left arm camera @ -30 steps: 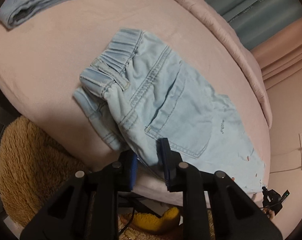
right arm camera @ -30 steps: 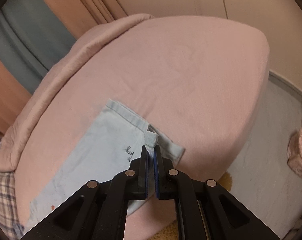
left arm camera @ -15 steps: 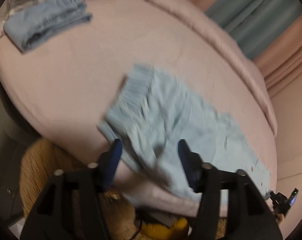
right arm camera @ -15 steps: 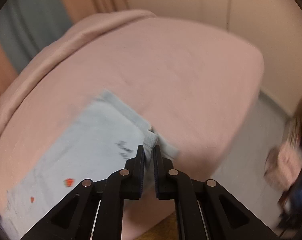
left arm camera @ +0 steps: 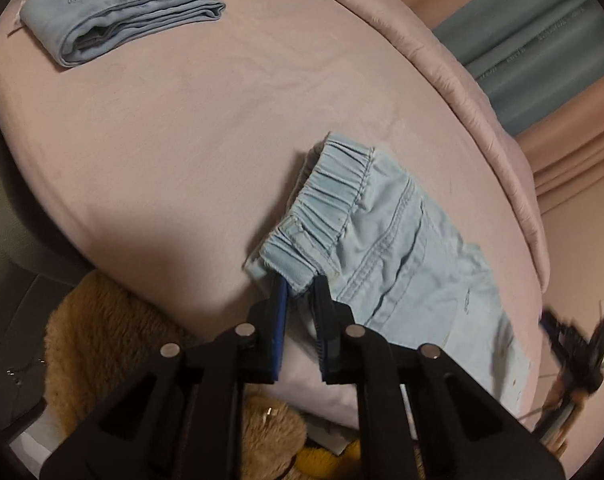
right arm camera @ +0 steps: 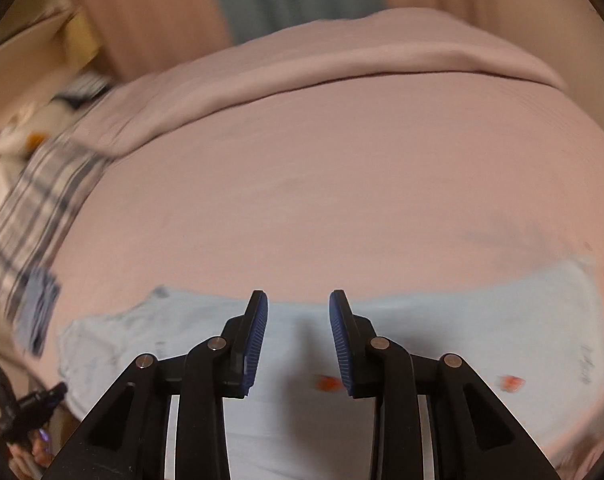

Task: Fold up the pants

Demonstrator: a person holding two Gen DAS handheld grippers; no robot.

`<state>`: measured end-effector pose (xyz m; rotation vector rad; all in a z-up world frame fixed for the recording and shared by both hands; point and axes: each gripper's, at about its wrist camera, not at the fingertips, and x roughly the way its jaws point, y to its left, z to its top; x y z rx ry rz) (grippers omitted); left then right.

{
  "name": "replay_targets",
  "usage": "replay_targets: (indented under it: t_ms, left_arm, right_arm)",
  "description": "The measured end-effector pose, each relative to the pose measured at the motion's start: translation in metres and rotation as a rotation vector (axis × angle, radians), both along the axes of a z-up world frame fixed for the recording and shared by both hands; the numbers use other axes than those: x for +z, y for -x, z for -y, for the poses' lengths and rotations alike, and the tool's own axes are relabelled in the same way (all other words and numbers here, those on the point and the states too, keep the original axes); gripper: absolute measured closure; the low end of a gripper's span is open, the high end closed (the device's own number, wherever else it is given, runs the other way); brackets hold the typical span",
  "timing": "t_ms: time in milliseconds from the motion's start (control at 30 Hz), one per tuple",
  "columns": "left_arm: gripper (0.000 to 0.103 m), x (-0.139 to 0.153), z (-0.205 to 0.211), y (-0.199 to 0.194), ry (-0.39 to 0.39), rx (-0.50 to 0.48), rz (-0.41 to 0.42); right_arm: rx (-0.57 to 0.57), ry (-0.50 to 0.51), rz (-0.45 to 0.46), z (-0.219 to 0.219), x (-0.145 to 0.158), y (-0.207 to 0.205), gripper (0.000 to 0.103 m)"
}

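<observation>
Light blue denim pants [left arm camera: 385,248] lie on the pink bed [left arm camera: 182,128], elastic waistband toward me, legs running right. My left gripper [left arm camera: 300,286] is shut on the near corner of the waistband. In the right wrist view the pants [right arm camera: 441,320] stretch flat across the near bed edge, with small red marks on the cloth. My right gripper [right arm camera: 298,300] is open and empty, held just above the middle of the pants. The right gripper also shows blurred at the right edge of the left wrist view [left arm camera: 573,344].
A folded pair of jeans [left arm camera: 114,12] lies at the far left of the bed by a plaid pillow [right arm camera: 34,200]. A pink duvet [left arm camera: 461,92] runs along the far side. A brown plush toy [left arm camera: 114,340] sits on the floor below the bed edge.
My left gripper opened, moved left to the waistband corner and shut on it. My right gripper let go of the leg hem, opened and swung over the middle of the pants.
</observation>
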<state>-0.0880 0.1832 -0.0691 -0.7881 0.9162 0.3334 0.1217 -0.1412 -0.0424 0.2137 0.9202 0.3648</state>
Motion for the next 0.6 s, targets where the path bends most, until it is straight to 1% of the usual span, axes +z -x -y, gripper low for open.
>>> replay_targets:
  t_ms: [67, 133, 167, 200, 233, 300, 333, 367, 400, 433, 467, 533, 600]
  left_arm:
    - [0.093, -0.002, 0.005, 0.003, -0.024, -0.028, -0.019]
    - [0.093, -0.007, 0.004, 0.001, -0.014, -0.052, -0.035]
    - [0.092, -0.008, 0.002, -0.001, -0.006, -0.062, -0.039]
    - [0.091, -0.004, -0.001, -0.002, -0.005, -0.071, -0.038]
    - [0.091, 0.001, -0.001, -0.002, -0.016, -0.083, -0.032]
    - [0.086, 0.019, -0.002, -0.009, -0.066, -0.118, -0.014]
    - [0.077, 0.026, -0.003, -0.012, -0.092, -0.127, -0.006]
    - [0.061, 0.036, -0.002, -0.013, -0.123, -0.140, 0.014]
    - [0.052, 0.044, -0.002, -0.017, -0.139, -0.150, 0.037]
    - [0.036, 0.051, -0.004, -0.025, -0.147, -0.157, 0.054]
    - [0.031, 0.056, -0.005, -0.030, -0.151, -0.168, 0.069]
    - [0.027, 0.058, -0.010, -0.048, -0.154, -0.211, 0.104]
    - [0.026, 0.050, -0.015, -0.067, -0.140, -0.228, 0.092]
  right_arm:
    - [0.071, -0.015, -0.017, -0.029, -0.001, -0.004, 0.072]
    - [0.142, -0.020, -0.031, -0.056, -0.003, -0.008, 0.071]
    - [0.181, -0.016, -0.041, -0.071, -0.006, -0.011, 0.066]
    - [0.206, -0.015, -0.053, -0.082, -0.009, -0.014, 0.060]
    - [0.230, -0.014, -0.071, -0.095, -0.013, -0.016, 0.057]
    - [0.281, -0.016, -0.113, -0.114, -0.020, -0.015, 0.056]
    - [0.304, -0.020, -0.134, -0.122, -0.024, -0.016, 0.056]
    - [0.326, -0.022, -0.157, -0.124, -0.026, -0.014, 0.056]
    - [0.336, -0.023, -0.178, -0.128, -0.028, -0.013, 0.056]
    - [0.344, -0.025, -0.200, -0.130, -0.031, -0.015, 0.056]
    - [0.351, -0.026, -0.220, -0.132, -0.033, -0.018, 0.056]
    - [0.359, -0.013, -0.256, -0.126, -0.038, -0.020, 0.056]
    - [0.358, 0.000, -0.282, -0.124, -0.043, -0.021, 0.056]
